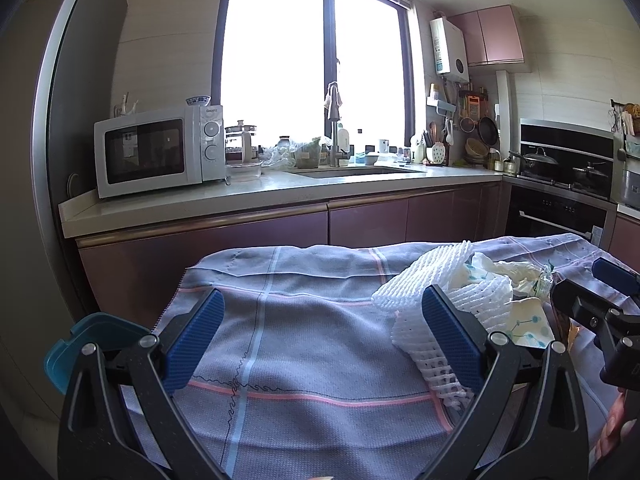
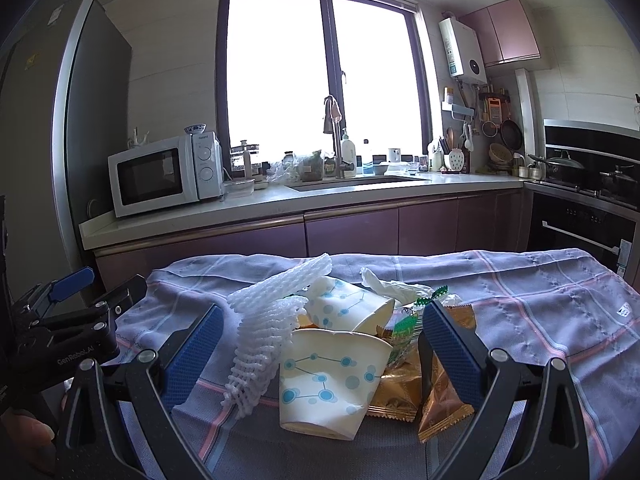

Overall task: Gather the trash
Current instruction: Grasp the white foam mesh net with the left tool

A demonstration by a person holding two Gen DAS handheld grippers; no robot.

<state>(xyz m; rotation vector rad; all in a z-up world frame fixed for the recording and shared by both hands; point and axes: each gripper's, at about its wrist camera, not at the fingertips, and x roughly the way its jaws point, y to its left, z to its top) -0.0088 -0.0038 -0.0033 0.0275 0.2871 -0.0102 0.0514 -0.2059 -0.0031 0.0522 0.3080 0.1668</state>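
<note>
A pile of trash lies on a checked grey-blue cloth [image 2: 520,312]. In the right wrist view it holds white foam fruit netting [image 2: 260,340], two crushed dotted paper cups [image 2: 328,380] [image 2: 352,308], a crumpled tissue [image 2: 392,284], a green wrapper [image 2: 404,336] and gold snack wrappers [image 2: 440,396]. My right gripper [image 2: 320,360] is open, its fingers on either side of the pile. My left gripper [image 1: 324,344] is open and empty over bare cloth [image 1: 300,320]; the foam netting [image 1: 424,300] lies just beyond its right finger. The right gripper [image 1: 592,304] shows at the left view's right edge.
A teal bin lid or container [image 1: 80,348] sits low at the left of the table. Behind are the kitchen counter [image 1: 260,196], a white microwave [image 1: 160,150], a sink with tap [image 2: 340,176], and the stove and oven [image 2: 584,200] on the right.
</note>
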